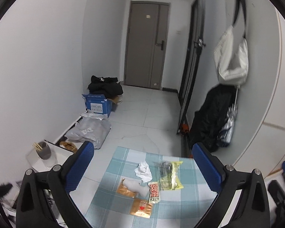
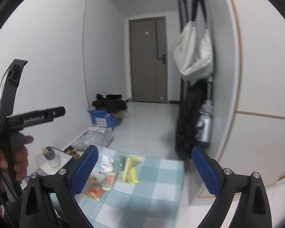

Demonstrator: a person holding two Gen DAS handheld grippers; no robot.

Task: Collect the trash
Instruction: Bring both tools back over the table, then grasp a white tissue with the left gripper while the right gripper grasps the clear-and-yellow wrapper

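We hold both hand-held grippers raised above desk [image 1: 108,172], tilted down toward it. Left hand-held gripper [image 1: 143,168]: blue pads wide apart, nothing between. Right hand-held gripper [image 2: 145,171]: same, pads spread, clear of all items. Our left hand [image 2: 19,157] grips its handle, seen in right view. Trash clustered mid-cloth: yellow wrapper [image 1: 171,174], long axis running away from us; crumpled white tissue [image 1: 143,171] just left of it; red-dotted packet [image 1: 154,191] nearer, upright lengthwise; orange packet [image 1: 141,208] nearest.
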